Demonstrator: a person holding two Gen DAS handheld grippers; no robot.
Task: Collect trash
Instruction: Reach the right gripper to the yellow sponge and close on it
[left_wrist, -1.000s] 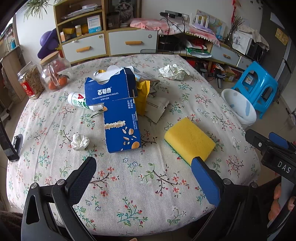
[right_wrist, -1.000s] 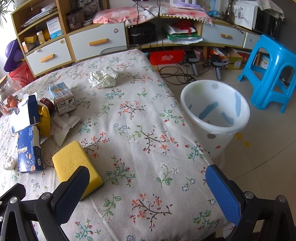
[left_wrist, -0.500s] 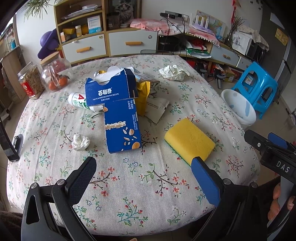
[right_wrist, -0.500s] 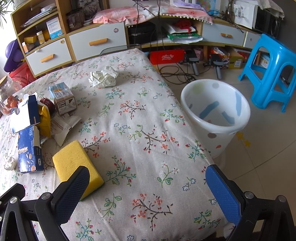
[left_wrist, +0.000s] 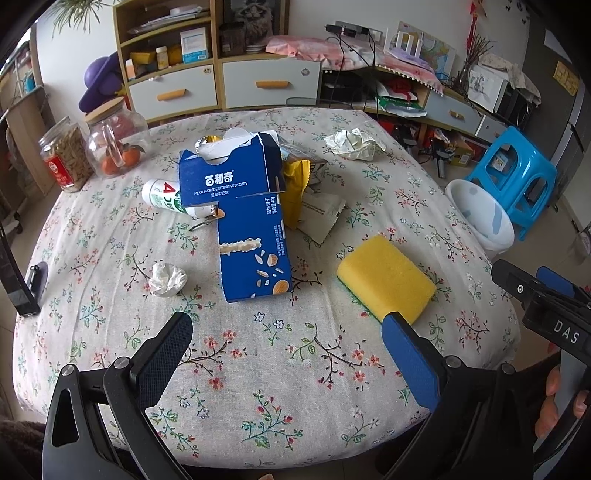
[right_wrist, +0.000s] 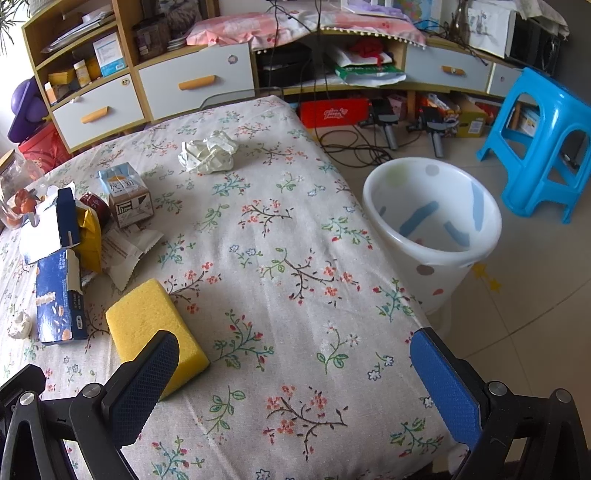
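A torn blue biscuit box (left_wrist: 251, 225) (right_wrist: 57, 291) lies mid-table beside a yellow wrapper (left_wrist: 295, 188), a white sachet (left_wrist: 321, 214), a small white bottle (left_wrist: 166, 195) and a milk carton (right_wrist: 125, 195). One small tissue ball (left_wrist: 167, 279) lies front left; a larger crumpled paper (left_wrist: 352, 143) (right_wrist: 208, 151) lies at the far side. A white bin (right_wrist: 432, 225) (left_wrist: 480, 218) stands on the floor right of the table. My left gripper (left_wrist: 284, 354) hovers open at the near edge. My right gripper (right_wrist: 295, 373) is open over the near right corner, close to a yellow sponge (right_wrist: 155, 328) (left_wrist: 384, 277).
Two glass jars (left_wrist: 92, 151) stand at the far left of the floral tablecloth (left_wrist: 277, 350). A blue stool (right_wrist: 539, 140) sits behind the bin. Drawers and shelves (right_wrist: 147, 85) line the back wall, with cables and clutter on the floor. A person's hand (left_wrist: 557, 402) holds the right gripper.
Almost nothing: both views shift by a few pixels and both grippers stay open.
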